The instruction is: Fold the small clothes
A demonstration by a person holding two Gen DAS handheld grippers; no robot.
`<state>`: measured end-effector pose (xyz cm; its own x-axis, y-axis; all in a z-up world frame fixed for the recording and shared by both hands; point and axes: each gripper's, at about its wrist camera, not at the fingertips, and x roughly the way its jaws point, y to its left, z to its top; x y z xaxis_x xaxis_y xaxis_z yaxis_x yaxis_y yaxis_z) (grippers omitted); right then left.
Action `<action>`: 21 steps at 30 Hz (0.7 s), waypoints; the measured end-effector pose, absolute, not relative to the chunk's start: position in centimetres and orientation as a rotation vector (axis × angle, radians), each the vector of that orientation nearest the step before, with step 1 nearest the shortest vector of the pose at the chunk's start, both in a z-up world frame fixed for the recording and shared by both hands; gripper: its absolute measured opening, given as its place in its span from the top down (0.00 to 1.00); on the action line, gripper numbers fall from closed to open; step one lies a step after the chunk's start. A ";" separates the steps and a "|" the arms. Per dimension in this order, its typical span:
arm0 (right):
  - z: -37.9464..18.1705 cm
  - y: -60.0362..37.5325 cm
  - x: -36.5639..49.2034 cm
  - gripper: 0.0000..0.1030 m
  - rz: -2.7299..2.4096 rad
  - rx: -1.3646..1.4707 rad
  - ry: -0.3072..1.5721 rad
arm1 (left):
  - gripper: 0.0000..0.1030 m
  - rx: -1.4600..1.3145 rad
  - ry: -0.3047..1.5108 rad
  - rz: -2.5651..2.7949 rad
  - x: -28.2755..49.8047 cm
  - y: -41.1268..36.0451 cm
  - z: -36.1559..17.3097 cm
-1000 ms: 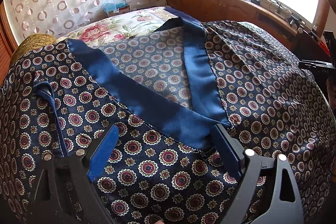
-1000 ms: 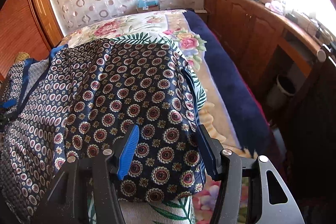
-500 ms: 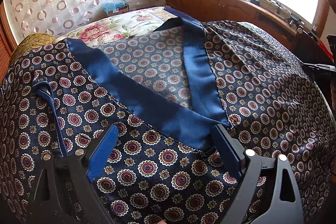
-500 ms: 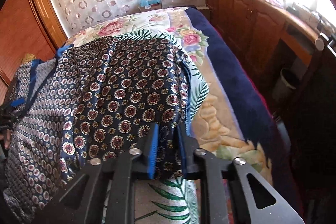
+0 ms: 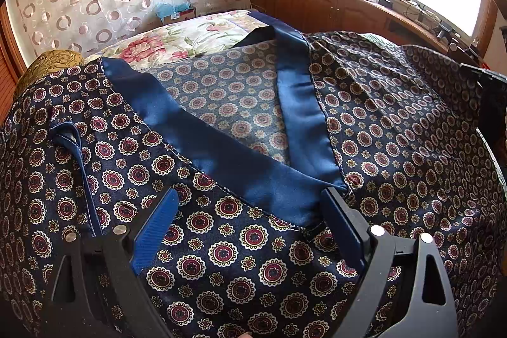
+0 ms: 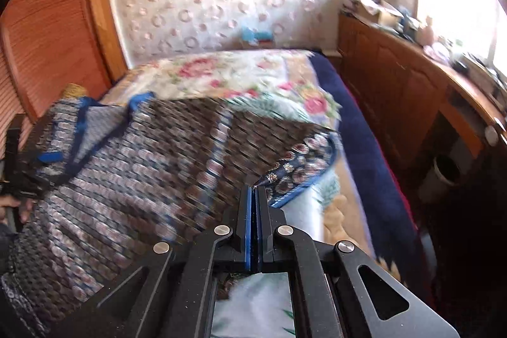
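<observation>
A navy garment (image 5: 221,252) printed with red and cream medallions lies spread on the bed, its plain blue collar band (image 5: 304,116) forming a V. My left gripper (image 5: 250,194) hovers just over the cloth at the foot of that V, jaws wide, nothing pinched. In the right wrist view the same garment (image 6: 142,179) is motion-blurred. My right gripper (image 6: 253,189) is shut on its right-hand edge, and the piped corner (image 6: 304,167) is lifted off the bed and curls past the fingertips. A hand (image 6: 12,206) shows at the far left.
The bed's floral cover (image 6: 240,75) and dark blue blanket edge (image 6: 364,148) lie beyond the garment. A wooden cabinet (image 6: 396,91) with clutter on top runs along the right, a bin (image 6: 446,170) below it. A slatted wooden door (image 6: 47,37) is at left, a gold cushion (image 5: 54,62) near it.
My right gripper closed on the garment's right edge, then rose and swung left, lifting that edge. The left gripper stayed put and open.
</observation>
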<state>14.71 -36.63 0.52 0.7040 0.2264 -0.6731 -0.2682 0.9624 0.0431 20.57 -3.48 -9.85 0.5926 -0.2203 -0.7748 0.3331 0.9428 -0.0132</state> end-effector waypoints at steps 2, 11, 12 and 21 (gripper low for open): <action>0.6 -34.7 15.0 0.98 0.323 -0.070 0.731 | 0.12 0.138 0.880 -0.322 20.5 -3.4 -9.9; -2.9 -28.5 16.0 0.98 0.454 -0.093 0.812 | 0.12 0.128 0.883 -0.321 20.5 -3.2 -9.8; -3.0 -28.3 16.2 0.96 0.436 -0.101 0.816 | 0.12 0.118 0.889 -0.320 20.5 -3.1 -9.7; -0.8 -30.8 18.5 0.67 0.355 -0.086 0.779 | 0.12 0.075 0.810 -0.323 19.2 -2.4 -6.3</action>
